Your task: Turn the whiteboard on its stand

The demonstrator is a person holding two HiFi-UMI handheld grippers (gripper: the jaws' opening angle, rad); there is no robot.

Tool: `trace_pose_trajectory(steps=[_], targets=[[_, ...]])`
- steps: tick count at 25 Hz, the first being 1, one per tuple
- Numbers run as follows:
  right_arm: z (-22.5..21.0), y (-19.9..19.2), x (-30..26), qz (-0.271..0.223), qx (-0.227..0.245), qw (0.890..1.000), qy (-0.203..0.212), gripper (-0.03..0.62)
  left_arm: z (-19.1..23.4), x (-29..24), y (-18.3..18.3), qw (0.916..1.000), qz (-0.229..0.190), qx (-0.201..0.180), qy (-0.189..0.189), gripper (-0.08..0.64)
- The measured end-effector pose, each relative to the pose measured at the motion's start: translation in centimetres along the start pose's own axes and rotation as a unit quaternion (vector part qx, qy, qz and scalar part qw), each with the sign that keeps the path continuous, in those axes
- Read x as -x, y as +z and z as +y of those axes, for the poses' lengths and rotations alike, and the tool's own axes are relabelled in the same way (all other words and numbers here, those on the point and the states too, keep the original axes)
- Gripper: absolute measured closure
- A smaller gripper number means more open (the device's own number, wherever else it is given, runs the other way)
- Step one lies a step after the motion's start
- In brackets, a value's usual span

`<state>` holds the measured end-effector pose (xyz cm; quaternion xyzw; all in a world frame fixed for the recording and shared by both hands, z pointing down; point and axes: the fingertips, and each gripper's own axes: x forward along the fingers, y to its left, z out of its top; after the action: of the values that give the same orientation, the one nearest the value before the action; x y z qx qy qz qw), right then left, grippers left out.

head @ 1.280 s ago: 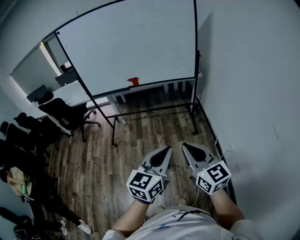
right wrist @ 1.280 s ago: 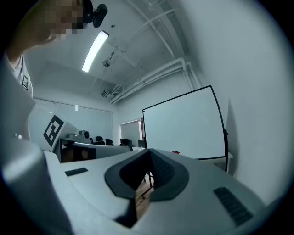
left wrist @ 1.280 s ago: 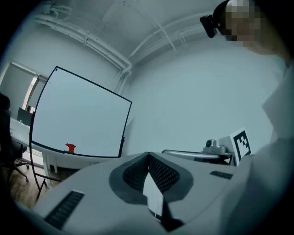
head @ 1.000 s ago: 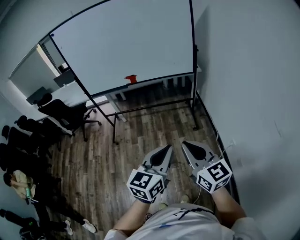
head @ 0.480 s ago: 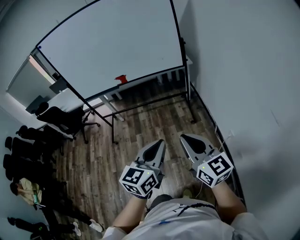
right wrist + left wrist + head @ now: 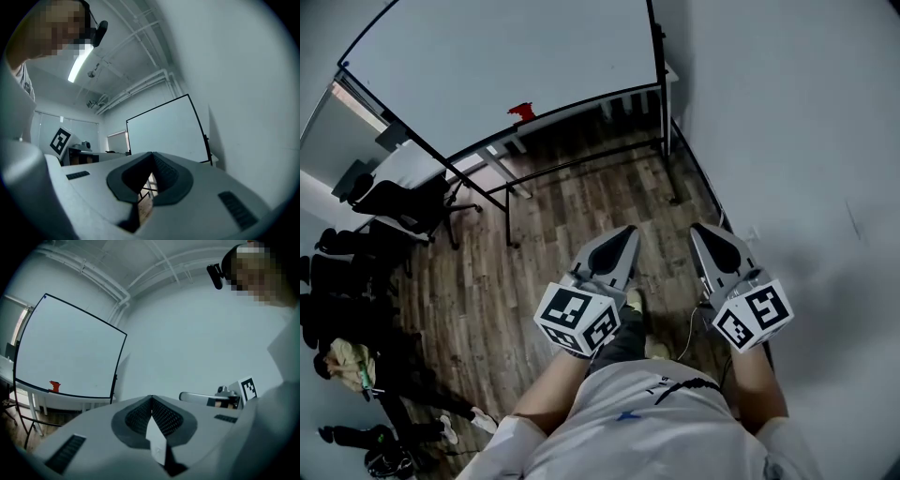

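At the far end of the room, whiteboard stands upright on its black stand, filling the top of the head view. It has not been touched and is well apart from both claws. Board face blank, no writing I can read. Small red thing sits on the bottom rail; can't tell what it is.

Key relation: board lies straight ahead of both claws, across bare wood floor. Its long axis runs left to right across the room, slanting a bit in the view. The right post of the stand is just beside the wall.

Left claw: clenched, tips meeting, nothing between them. Right claw: also clenched and empty. Both point level toward the board. The right claw is on the wall side and lines up roughly with the right post, so I judge it the nearer one for that edge. The left claw faces the board's middle. A turn probably needs a push or grab at one side edge, and the wall leaves little swing room on the right.

White table shows behind the board's left part, with a black office chair near it. More dark chairs and clutter lie along the left edge.

Labels: only black-and-white square patterns on the claw cubes. No brand or text readable.
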<state>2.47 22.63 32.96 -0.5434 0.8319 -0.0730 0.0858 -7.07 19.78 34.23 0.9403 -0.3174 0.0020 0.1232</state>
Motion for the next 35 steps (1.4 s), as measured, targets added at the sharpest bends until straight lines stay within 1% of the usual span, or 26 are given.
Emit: trace_pose_trajectory(steps=[3, 5, 11, 15, 19, 24, 29, 31, 35], targets=[[-1.2, -1.0, -2.0, 0.009, 0.007, 1.000, -0.006, 0.580, 1.4, -2.2, -0.5, 0.9999, -0.001, -0.003, -0.013, 0.549], [-2.1, -1.2, -4.4, 0.013, 0.015, 1.000, -0.005, 0.580, 3.2, -4.2, -0.4, 0.9998, -0.004, -0.007, -0.019, 0.549], [-5.2, -0.9, -14.3, 0.026, 0.016, 0.999, 0.005, 0.580, 10.8, -10.5, 1.9, 0.9996, -0.007, -0.006, -0.027, 0.549], [-7.2, -1.3, -20.4, 0.029, 0.012, 0.999, 0.008, 0.578, 15.7, -14.5, 2.6, 0.9991, 0.007, -0.003, -0.041, 0.549], [-11.1, -1.7, -24.2, 0.035, 0.004, 0.999, -0.004, 0.578, 18.9, -18.9, 3.4, 0.9986, 0.009, -0.003, -0.051, 0.549], [-16.9, -1.2, -27.7, 0.033, 0.008, 0.999, -0.013, 0.578, 20.8, -24.5, 3.6, 0.9983, 0.015, -0.002, -0.055, 0.549], [-24.2, -1.1, -32.7, 0.025, 0.005, 1.000, 0.012, 0.578, 23.7, -31.4, 3.8, 0.9993, 0.010, -0.008, -0.036, 0.549], [-27.3, -0.6, -35.1, 0.026, 0.005, 0.999, 0.027, 0.578, 25.1, -34.6, 4.6, 0.9998, 0.003, -0.006, -0.021, 0.549], [-32.8, 0.7, -40.2, 0.043, 0.007, 0.997, 0.065, 0.577, 27.8, -40.9, 6.4, 0.9998, -0.002, 0.006, 0.017, 0.549]])
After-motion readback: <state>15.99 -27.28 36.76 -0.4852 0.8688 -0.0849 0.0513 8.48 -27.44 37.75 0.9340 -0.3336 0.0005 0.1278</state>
